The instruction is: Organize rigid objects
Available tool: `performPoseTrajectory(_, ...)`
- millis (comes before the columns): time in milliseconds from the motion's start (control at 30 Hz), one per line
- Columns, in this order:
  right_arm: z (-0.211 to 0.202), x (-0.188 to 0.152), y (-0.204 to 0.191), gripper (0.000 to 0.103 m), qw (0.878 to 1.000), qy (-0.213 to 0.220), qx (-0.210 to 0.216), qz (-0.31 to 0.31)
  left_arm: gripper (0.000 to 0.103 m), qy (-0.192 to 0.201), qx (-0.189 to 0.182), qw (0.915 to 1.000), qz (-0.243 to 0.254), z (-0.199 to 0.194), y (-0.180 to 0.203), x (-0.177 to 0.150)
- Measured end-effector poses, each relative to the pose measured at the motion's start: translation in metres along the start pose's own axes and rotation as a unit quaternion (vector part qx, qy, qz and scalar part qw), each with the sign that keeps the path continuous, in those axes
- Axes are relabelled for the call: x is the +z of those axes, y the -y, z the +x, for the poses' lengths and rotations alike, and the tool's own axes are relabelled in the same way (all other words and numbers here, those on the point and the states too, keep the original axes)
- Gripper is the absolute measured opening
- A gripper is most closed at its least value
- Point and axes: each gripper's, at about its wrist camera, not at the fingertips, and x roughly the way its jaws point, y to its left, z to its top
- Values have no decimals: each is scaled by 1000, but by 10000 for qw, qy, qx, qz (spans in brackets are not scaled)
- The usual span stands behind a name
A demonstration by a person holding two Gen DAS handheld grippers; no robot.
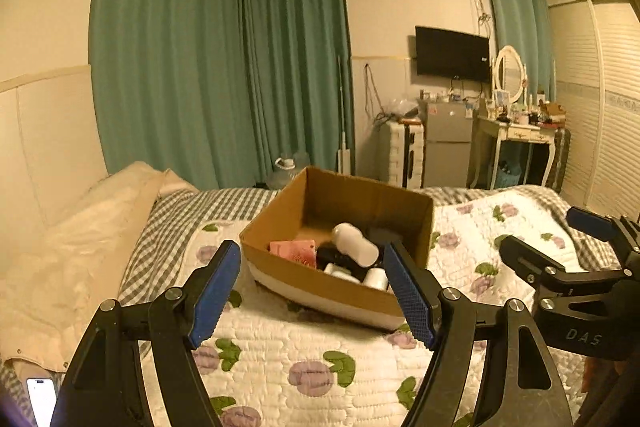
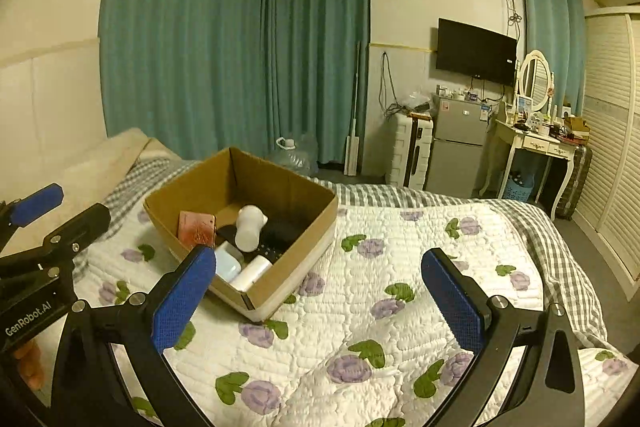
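Note:
An open cardboard box [image 1: 280, 211] [image 2: 304, 239] sits on the flowered quilt [image 1: 304, 347] [image 2: 360, 307]. Inside lie a white bottle [image 1: 356, 243] [image 2: 249, 227], a pink-red flat item [image 1: 292, 250] [image 2: 195, 229], black items [image 1: 332, 255] [image 2: 280, 227] and small white containers [image 1: 376, 277] [image 2: 250, 273]. My left gripper [image 1: 312, 291] is open and empty, just in front of the box. My right gripper [image 2: 320, 291] is open and empty, to the right of the box; it shows at the right edge of the left wrist view [image 1: 540, 239]. The left gripper shows at the left edge of the right wrist view [image 2: 64, 207].
A cream pillow [image 1: 80, 247] lies at the bed's head on the left. A phone [image 1: 40, 399] lies at the lower left. Beyond the bed stand teal curtains [image 1: 200, 67], a water jug [image 2: 292, 155], a suitcase [image 2: 412, 151], a small fridge [image 2: 460, 143] and a dressing table [image 2: 536, 143].

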Motion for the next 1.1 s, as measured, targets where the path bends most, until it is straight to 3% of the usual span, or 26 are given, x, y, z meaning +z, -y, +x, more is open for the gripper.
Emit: performPoseTrajectory(1100,-3,-1,-2,103,10000,16,-62,-42,77,-214,-50,9997,-128,-1,-9,0)
